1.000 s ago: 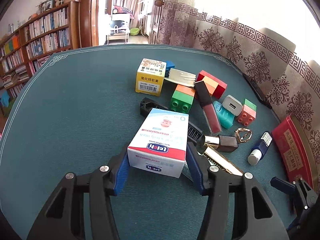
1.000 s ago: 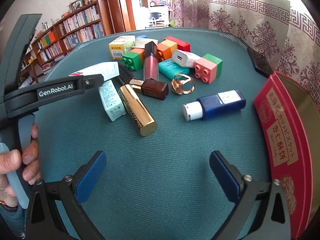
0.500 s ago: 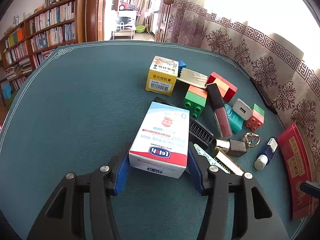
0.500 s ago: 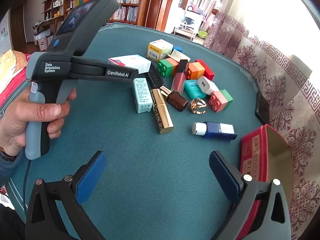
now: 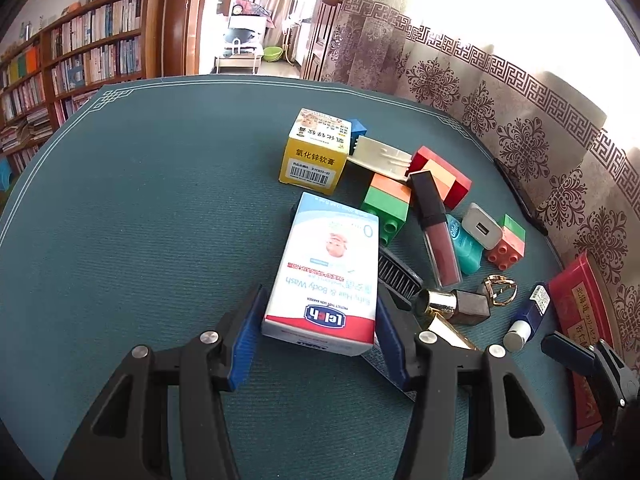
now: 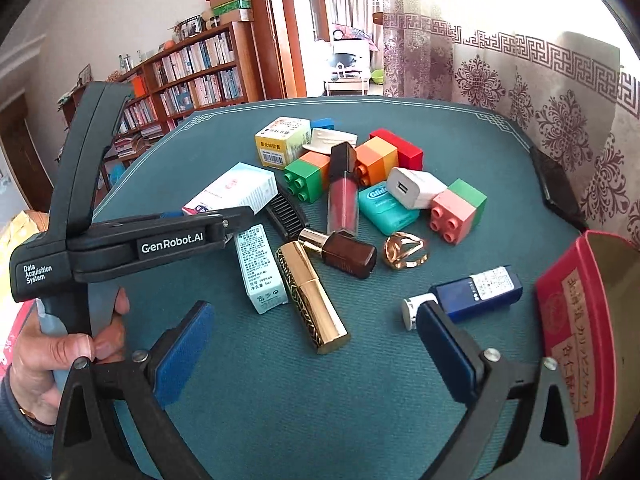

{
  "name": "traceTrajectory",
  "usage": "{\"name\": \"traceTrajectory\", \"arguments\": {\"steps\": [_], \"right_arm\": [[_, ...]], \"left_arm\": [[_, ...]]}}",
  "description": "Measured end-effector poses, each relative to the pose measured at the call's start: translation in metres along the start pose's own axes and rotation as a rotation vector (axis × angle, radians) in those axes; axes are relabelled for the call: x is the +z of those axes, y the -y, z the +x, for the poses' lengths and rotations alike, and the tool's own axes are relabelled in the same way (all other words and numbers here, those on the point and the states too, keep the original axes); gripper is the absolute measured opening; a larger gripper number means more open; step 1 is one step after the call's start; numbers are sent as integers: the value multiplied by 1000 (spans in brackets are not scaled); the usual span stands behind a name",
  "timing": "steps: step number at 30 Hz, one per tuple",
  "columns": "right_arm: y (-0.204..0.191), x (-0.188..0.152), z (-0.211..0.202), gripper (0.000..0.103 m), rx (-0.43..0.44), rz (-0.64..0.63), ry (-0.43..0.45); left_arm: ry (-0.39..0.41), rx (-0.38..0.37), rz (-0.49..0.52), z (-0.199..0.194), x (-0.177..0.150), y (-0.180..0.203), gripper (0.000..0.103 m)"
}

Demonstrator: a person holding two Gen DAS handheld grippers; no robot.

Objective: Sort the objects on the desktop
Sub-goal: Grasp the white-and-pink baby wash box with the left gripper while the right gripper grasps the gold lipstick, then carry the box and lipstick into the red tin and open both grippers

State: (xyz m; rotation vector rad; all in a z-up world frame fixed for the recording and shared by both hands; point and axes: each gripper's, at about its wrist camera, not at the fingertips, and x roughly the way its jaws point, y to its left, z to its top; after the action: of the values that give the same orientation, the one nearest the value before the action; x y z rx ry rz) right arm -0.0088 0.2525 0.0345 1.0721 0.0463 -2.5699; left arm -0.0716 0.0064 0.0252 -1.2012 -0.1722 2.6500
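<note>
Between my left gripper (image 5: 316,340) pads sits the baby wash box (image 5: 332,276), clamped on both sides. Ahead of my right gripper (image 6: 312,354), which hangs spread wide, lies the gold lipstick (image 6: 312,296) on the tabletop (image 6: 280,400).

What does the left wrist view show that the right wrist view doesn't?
Only left wrist: the left tool closed on the body wash box, label readable. Only right wrist: the mint carton, the hand holding the left tool, the open right tool. Both: lipstick, blue bottle, red tin.
</note>
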Motion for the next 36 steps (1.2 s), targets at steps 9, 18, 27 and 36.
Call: {"name": "traceTrajectory", "arguments": {"steps": [9,18,27,36], "right_arm": [[5,2,18,65,-16,-27,-34],[-3,3,44,57,-47,-77,-75],[-1,2,45,50,-40,-70,-60],[7,-7,24,26,-1,6,-2]], "left_arm": [[67,-2,-2,-20,0,-1,53],[16,-7,1,-13,-1,-4,52],[-34,-8,-72,3,1,-18,79],[26,-8,-9,-6,-4,-8,53]]}}
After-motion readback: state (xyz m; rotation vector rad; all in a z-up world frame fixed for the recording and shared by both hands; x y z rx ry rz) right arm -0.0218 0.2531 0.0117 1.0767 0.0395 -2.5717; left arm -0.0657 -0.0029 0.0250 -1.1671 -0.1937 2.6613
